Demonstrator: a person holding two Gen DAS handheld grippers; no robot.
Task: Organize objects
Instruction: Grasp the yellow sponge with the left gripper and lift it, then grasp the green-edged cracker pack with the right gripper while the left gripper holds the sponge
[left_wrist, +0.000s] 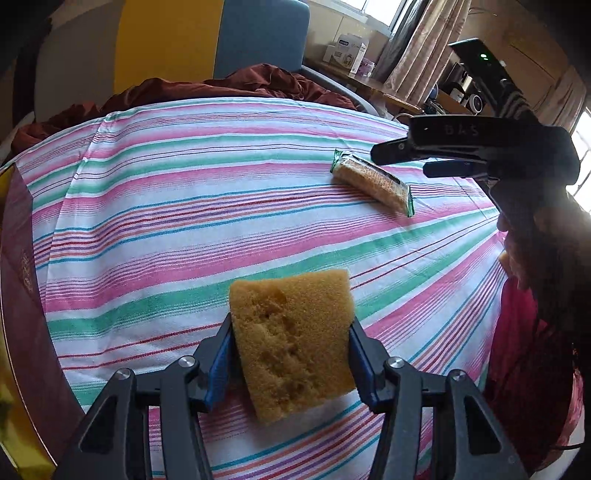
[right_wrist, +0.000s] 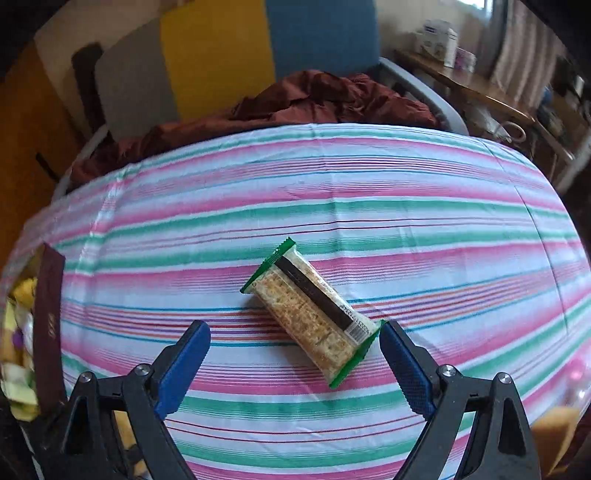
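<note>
My left gripper (left_wrist: 291, 326) is shut on a yellow sponge (left_wrist: 291, 343), held tilted just above the striped cloth (left_wrist: 184, 206). A cracker packet with green ends (left_wrist: 373, 182) lies on the cloth at the far right. In the left wrist view my right gripper (left_wrist: 413, 160) hovers just beyond the packet, with a hand on its handle. In the right wrist view the cracker packet (right_wrist: 314, 314) lies slantwise on the striped cloth (right_wrist: 406, 221). My right gripper (right_wrist: 295, 332) stands open above its near end, and the right pad is close to the green edge.
A maroon box (left_wrist: 18, 277) stands at the cloth's left edge; the right wrist view shows the box (right_wrist: 48, 325) holding several yellow and pale things. Crumpled dark red fabric (right_wrist: 314, 99) lies beyond the cloth's far edge. A wooden desk (right_wrist: 480, 88) stands at the back right.
</note>
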